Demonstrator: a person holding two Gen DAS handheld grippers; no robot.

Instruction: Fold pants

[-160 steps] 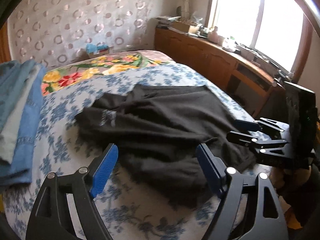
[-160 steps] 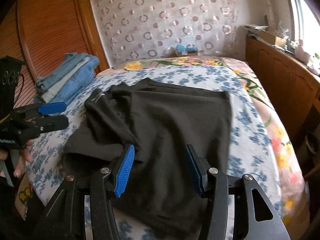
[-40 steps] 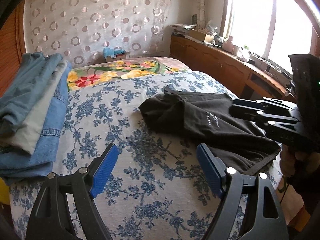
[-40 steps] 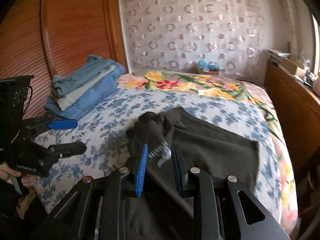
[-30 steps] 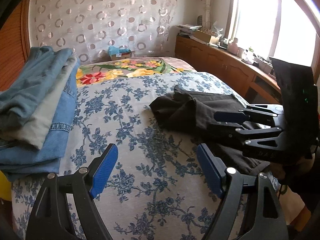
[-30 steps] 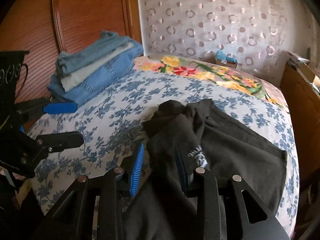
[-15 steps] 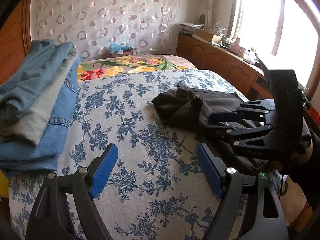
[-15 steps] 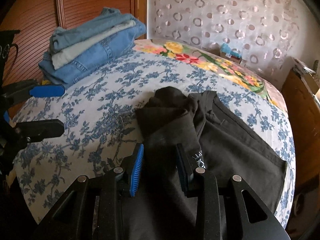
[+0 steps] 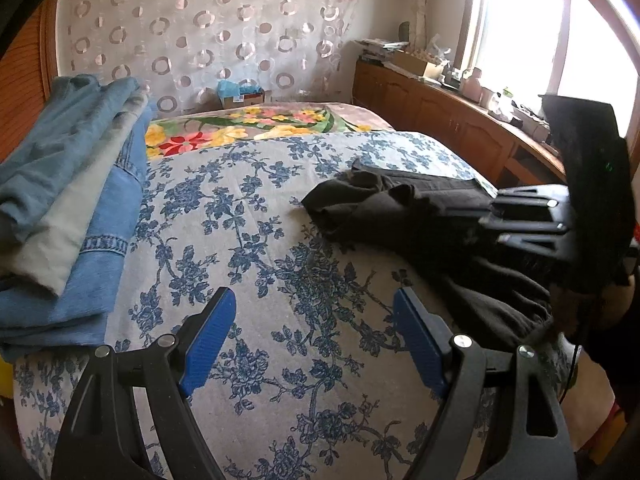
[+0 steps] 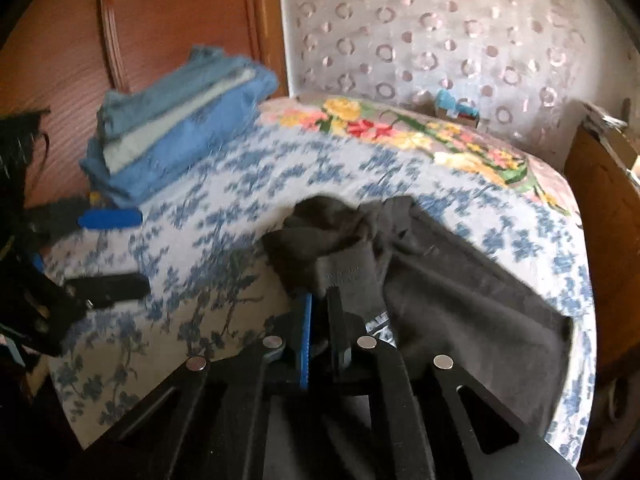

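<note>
Pants [image 10: 460, 292] (black) on bed [image 9: 260, 216] | right tool [image 10: 320, 300] clamped on them | left tool [image 9: 312, 320] wide — empty

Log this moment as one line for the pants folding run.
task: fold pants | right hand-held gripper: shut on black pants | left hand-held gripper: open, empty, over floral bedspread | pants: bunched, unfolded

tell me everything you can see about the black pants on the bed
The black pants are of soft, matte dark fabric and lie crumpled on the blue-flowered bedspread, toward the window side. The far end is bunched into folds, and the near end hangs over the bed's edge. A small pale printed logo shows near the right gripper, whose jaws are pinched shut on a fold of the cloth.
</note>
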